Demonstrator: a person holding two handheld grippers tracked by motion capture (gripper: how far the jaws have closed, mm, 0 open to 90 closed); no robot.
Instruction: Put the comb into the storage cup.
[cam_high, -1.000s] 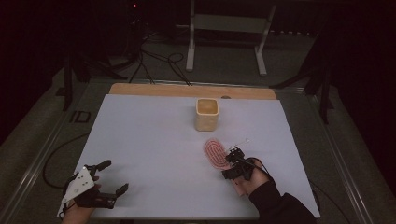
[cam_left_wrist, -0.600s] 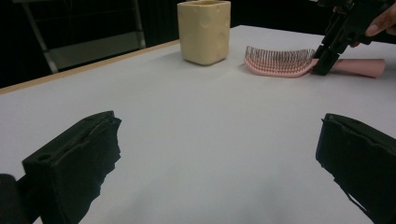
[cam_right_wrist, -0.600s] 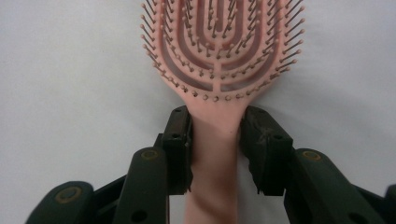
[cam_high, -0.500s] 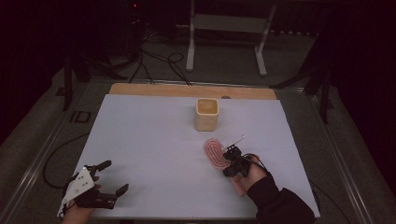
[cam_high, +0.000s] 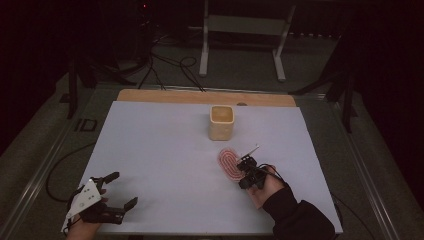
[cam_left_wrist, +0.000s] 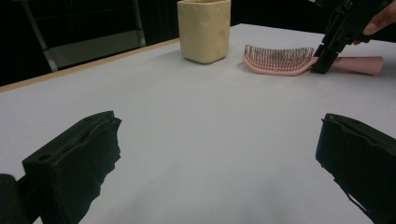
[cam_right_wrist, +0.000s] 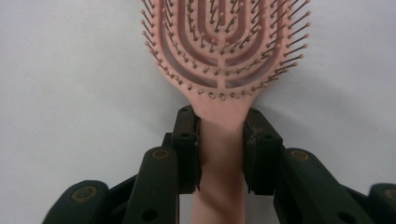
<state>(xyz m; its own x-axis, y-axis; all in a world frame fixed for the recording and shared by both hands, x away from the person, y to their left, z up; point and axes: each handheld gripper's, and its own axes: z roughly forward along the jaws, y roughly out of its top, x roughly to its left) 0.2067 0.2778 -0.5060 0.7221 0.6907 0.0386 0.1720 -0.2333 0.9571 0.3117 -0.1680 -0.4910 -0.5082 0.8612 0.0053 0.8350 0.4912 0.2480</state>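
The high view is showing the white table (cam_high: 165, 150) taking up the middle of the frame, with a cream cup (cam_high: 221, 122) standing upright just above centre and a pink hairbrush (cam_high: 229, 163) lying bristles-up right below it, toward the lower right, close enough that the cup reads as the likely place the brush is meant to go. The right gripper (cam_high: 246, 171) is coming in from the lower right on the person's hand and is meeting the brush at its handle end, which makes sense, since the narrow handle gives the jaws something to clamp while the wide bristled head stays free. The right gripper view is making this plain: the two black jaws have just been closing and are now standing on either side of the handle (cam_right_wrist: 223, 154), right below the head, pads against its flanks, so the tool is clenching on the hairbrush while it is lying flat on the table. The left gripper (cam_high: 107, 197) is waiting at the lower left of the high view, well apart from the brush, jaws spread wide with nothing between them; its own view is looking across bare tabletop toward the cup (cam_left_wrist: 204, 29) and hairbrush (cam_left_wrist: 280, 60) at the upper right, probably kept out of the way.
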